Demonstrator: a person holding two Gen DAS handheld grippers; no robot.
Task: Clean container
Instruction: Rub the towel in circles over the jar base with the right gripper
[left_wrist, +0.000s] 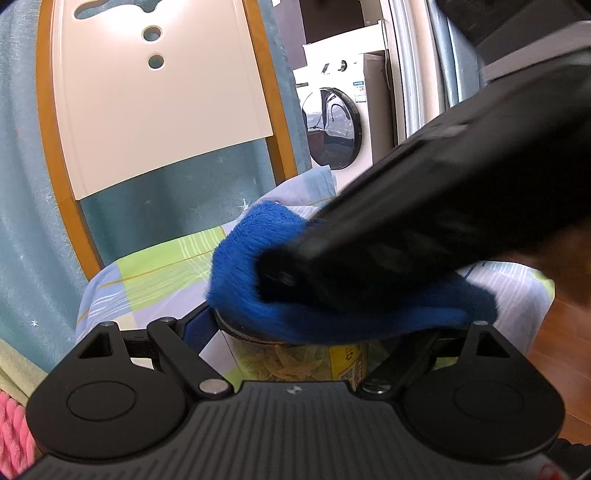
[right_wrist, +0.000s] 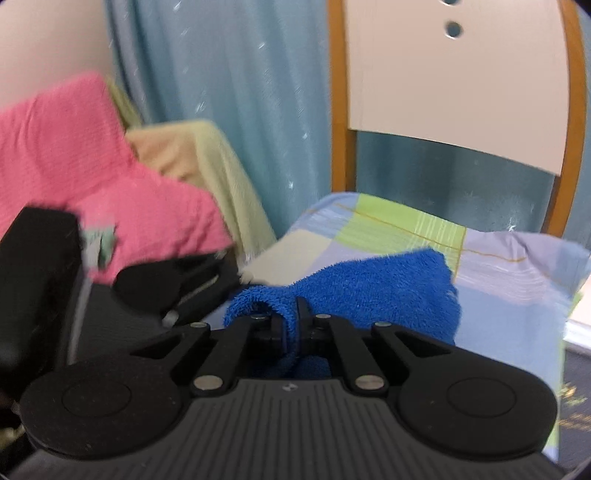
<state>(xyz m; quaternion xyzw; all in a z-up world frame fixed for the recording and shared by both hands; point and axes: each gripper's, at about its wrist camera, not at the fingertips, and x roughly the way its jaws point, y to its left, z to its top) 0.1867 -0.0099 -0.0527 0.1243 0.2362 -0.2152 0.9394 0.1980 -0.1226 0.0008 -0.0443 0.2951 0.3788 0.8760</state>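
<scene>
Cloth hides most of the container (left_wrist: 295, 360): only a strip of its clear wall, with pale yellowish contents and part of a yellow label, shows below the blue towel (left_wrist: 266, 280) draped over its top. The left gripper (left_wrist: 321, 332) sits around the container, but its fingertips are hidden behind the jar and towel, so I cannot tell whether it is clamped. The right gripper (right_wrist: 290, 314) is clenched on a fold of the blue towel (right_wrist: 369, 288), its 2 fingers pinching the cloth between them; from the left wrist it appears only as a dark, blurred bulk pressing down. The container stands on a patchwork cloth (left_wrist: 155, 273) covering a chair (left_wrist: 48, 147). A washing machine (left_wrist: 336, 125) is visible beyond.
</scene>
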